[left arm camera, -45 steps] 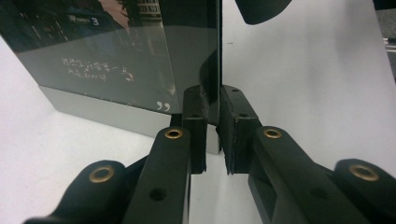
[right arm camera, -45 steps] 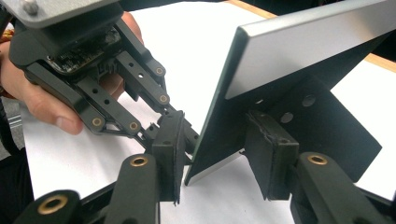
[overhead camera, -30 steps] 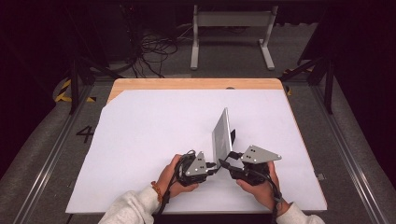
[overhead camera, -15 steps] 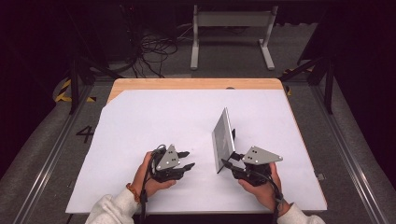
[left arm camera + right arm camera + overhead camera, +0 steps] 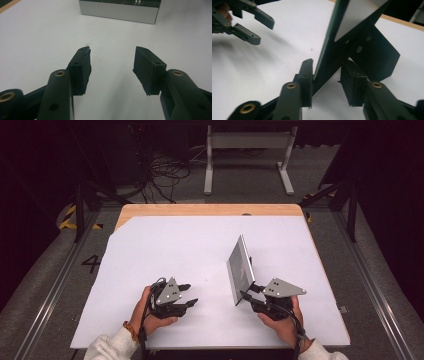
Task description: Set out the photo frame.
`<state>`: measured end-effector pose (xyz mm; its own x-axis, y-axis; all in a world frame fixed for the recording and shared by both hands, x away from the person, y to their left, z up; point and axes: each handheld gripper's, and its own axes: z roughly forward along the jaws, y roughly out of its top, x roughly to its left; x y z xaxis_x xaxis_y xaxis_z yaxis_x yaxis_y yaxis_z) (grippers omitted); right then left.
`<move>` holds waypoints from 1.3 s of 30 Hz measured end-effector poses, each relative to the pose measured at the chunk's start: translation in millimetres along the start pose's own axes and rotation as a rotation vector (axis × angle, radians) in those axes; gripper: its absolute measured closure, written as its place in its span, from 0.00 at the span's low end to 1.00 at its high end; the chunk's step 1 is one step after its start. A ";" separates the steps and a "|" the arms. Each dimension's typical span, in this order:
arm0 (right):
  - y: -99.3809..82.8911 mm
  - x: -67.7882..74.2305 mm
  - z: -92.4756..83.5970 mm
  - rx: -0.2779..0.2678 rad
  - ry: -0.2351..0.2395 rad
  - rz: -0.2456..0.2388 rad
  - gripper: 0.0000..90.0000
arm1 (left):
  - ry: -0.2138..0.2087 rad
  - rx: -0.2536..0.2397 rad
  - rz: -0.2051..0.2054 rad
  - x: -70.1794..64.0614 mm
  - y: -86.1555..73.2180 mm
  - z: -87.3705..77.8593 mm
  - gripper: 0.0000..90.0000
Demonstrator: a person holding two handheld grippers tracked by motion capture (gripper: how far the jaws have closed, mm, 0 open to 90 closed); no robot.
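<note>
On the white sheet covering the wooden table, a thin rectangular panel with a silver-grey face and dark green edges stands upright on its lower edge, right of the table's middle and toward the person's side. A flat black prop piece juts from its back and reaches down to the sheet. The right gripper, held in the person's right hand at the near right of the table, has its two black jaws set around the panel's near lower corner. In the right gripper view the left jaw lies against the panel's green edge, while the right jaw sits just behind the dark back side; whether that pad presses on it I cannot tell, so a firm grip is not certain. The left gripper, in the left hand, hovers low over the sheet to the left of the panel and apart from it. Its jaws have just been opening and now stand moderately apart with nothing between them but bare white surface. In the left gripper view the panel's silver lower strip lies ahead of the jaws, beyond their tips.
</note>
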<state>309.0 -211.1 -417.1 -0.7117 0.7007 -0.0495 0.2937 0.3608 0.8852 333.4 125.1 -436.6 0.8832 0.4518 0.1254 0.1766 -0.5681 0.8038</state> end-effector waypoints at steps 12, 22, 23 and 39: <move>0.6 -4.1 11.3 -0.009 0.024 0.056 0.68 | 0.009 0.008 -0.006 2.5 -0.9 5.3 0.50; -0.5 -11.2 8.2 -0.002 0.057 0.060 0.71 | 0.005 0.016 0.001 4.3 0.8 9.5 0.49; -0.9 -12.8 7.7 -0.002 0.067 0.061 0.71 | 0.005 0.018 -0.002 4.1 1.0 9.8 0.49; -2.6 -31.1 1.6 0.013 0.119 0.065 0.80 | 0.003 0.027 0.012 5.4 4.3 15.4 0.47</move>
<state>331.4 -232.8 -418.6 -0.7615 0.6450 0.0639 0.3494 0.3255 0.8786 345.6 114.5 -441.4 0.8839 0.4471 0.1371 0.1775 -0.5920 0.7861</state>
